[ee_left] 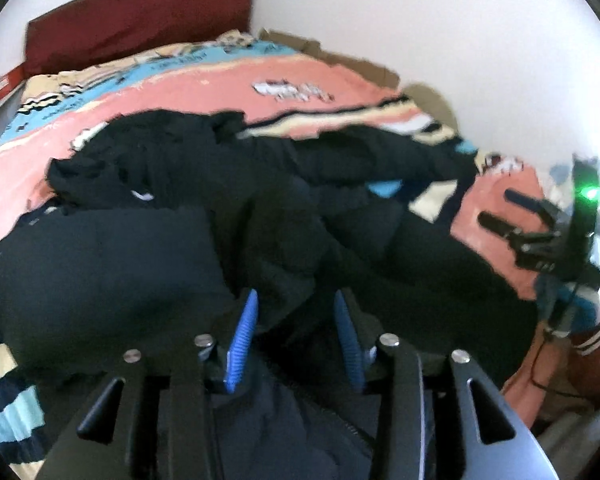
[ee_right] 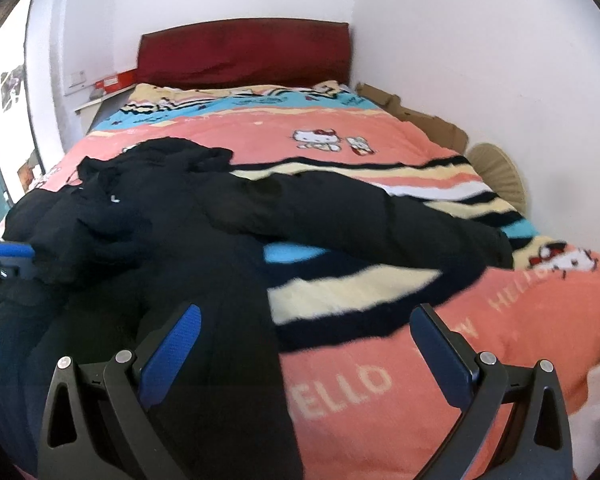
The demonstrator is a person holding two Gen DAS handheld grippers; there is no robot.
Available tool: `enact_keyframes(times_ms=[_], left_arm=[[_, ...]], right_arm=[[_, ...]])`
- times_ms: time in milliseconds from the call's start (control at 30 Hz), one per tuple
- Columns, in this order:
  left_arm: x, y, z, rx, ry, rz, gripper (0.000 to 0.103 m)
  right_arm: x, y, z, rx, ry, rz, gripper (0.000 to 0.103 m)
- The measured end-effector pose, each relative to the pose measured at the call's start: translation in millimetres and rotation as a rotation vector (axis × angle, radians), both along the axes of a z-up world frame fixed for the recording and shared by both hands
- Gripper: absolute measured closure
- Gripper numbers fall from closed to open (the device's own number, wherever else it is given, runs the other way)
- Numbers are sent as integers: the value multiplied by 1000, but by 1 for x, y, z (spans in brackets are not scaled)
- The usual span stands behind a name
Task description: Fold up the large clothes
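Observation:
A large black padded jacket (ee_right: 204, 232) lies crumpled on the bed, one sleeve (ee_right: 380, 212) stretched out to the right. In the left wrist view the jacket (ee_left: 140, 264) fills the middle. My left gripper (ee_left: 296, 304) is partly open, its blue pads (ee_left: 244, 332) set around a bunch of the black fabric just above the jacket. My right gripper (ee_right: 308, 316) is wide open and empty over the jacket's lower edge and the blanket. The right gripper also shows in the left wrist view (ee_left: 504, 208) at the far right.
The bed has a pink striped Hello Kitty blanket (ee_right: 380, 380) and a dark red headboard (ee_right: 244, 52). Flattened cardboard (ee_right: 420, 116) and a round fan (ee_right: 500, 176) stand between bed and right wall. A small shelf with a red box (ee_right: 112, 82) is at left.

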State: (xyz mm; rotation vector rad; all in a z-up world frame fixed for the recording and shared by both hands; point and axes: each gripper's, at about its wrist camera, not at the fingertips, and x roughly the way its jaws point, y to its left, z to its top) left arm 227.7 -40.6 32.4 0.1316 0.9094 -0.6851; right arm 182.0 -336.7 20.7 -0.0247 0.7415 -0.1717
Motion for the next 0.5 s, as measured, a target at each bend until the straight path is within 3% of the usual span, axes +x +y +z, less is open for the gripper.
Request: enact_keyframes(times_ms=[200, 333, 500], left_arm=[[55, 71, 15, 29, -53, 224, 57], [101, 117, 12, 23, -51, 368, 57], [141, 152, -3, -11, -29, 471, 57]], right_arm=[[40, 39, 13, 28, -2, 139, 0], [74, 75, 24, 83, -6, 255, 0], [125, 134, 18, 101, 20, 400, 0]])
